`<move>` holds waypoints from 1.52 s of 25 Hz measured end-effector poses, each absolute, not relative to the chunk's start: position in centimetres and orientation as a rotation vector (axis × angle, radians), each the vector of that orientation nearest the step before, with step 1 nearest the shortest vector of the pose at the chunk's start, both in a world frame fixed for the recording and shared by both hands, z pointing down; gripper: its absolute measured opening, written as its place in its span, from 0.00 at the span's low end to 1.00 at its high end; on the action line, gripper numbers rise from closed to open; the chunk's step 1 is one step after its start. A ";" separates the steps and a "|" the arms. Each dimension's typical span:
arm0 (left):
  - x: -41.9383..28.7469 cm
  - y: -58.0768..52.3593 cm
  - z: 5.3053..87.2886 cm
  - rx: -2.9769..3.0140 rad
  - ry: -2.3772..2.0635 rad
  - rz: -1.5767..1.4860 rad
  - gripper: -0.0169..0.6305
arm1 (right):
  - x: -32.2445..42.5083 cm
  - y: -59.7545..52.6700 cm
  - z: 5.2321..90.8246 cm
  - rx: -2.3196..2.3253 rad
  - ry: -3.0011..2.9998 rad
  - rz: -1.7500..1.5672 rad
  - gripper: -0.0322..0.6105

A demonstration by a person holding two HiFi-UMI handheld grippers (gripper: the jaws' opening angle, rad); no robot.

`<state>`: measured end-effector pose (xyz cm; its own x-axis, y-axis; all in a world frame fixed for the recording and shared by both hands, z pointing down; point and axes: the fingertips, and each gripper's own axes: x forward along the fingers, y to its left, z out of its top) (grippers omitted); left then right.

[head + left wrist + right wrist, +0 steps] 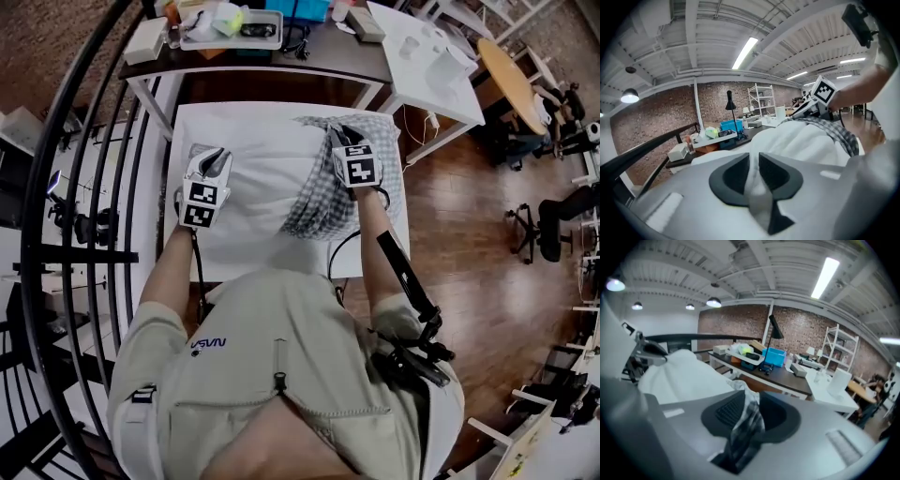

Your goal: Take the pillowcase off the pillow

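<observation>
Left gripper (pixel 215 157) pinches a fold of the white pillow (pixel 258 178), anchoring it on the bench (pixel 244 267). My right gripper (pixel 339 137) is clamped on the checked pillowcase (pixel 323 199), bunched over the pillow's right end, ready to slide off.

A white pillow (pixel 253 187) is seen mid-frame in the head view, laid on a white table (pixel 192 122). A grey-and-white checked pillowcase (pixel 323 202) is shown over its right part. The left gripper (pixel 218 153) and right gripper (pixel 333 131) are coloured pale grey with black pads (pixel 731 178), and each is fitted with a cube (pixel 200 203) of black-and-white square markers. A dark brown desk (pixel 319 56) and a blue box (pixel 298 7) are shown at the top, and reddish-brown wooden floor (pixel 469 234) at the right.
</observation>
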<state>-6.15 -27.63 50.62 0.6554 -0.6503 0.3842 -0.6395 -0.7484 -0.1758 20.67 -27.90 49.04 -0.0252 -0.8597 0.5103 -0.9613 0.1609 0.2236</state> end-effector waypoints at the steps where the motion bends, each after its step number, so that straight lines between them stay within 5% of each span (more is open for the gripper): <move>1: -5.8 -27.8 49.7 -2.808 1.098 -0.656 0.15 | 20.3 -27.5 48.0 1.742 -1.966 0.263 0.21; 8: -3.1 -20.8 44.9 -2.863 0.890 -0.531 0.32 | 15.9 -19.9 43.4 1.809 -2.162 0.225 0.21; 14: -1.4 -13.0 51.8 -2.927 0.638 -0.797 0.47 | 10.6 -11.2 47.9 1.718 -2.141 0.333 0.29; 19: -1.3 -12.0 57.5 -2.846 0.568 -1.010 0.48 | 6.9 -7.4 54.3 1.576 -2.082 0.484 0.33; 22: -1.1 -13.2 58.9 -2.786 0.613 -1.049 0.40 | 5.8 -8.6 57.8 1.532 -2.024 0.505 0.34; 25: -1.0 -13.9 59.0 -2.782 0.668 -1.064 0.21 | 6.3 -10.7 59.6 1.536 -1.917 0.433 0.33; 28: -0.7 -14.2 56.5 -2.818 0.705 -0.985 0.08 | 7.4 -11.5 58.3 1.563 -1.872 0.356 0.17; 30: -0.7 -15.0 53.9 -2.856 0.746 -0.896 0.07 | 8.3 -11.6 56.1 1.615 -1.871 0.299 0.09; 38: -1.9 -19.9 44.8 -2.927 0.870 -0.595 0.06 | 15.6 -11.1 49.1 1.832 -1.650 0.068 0.08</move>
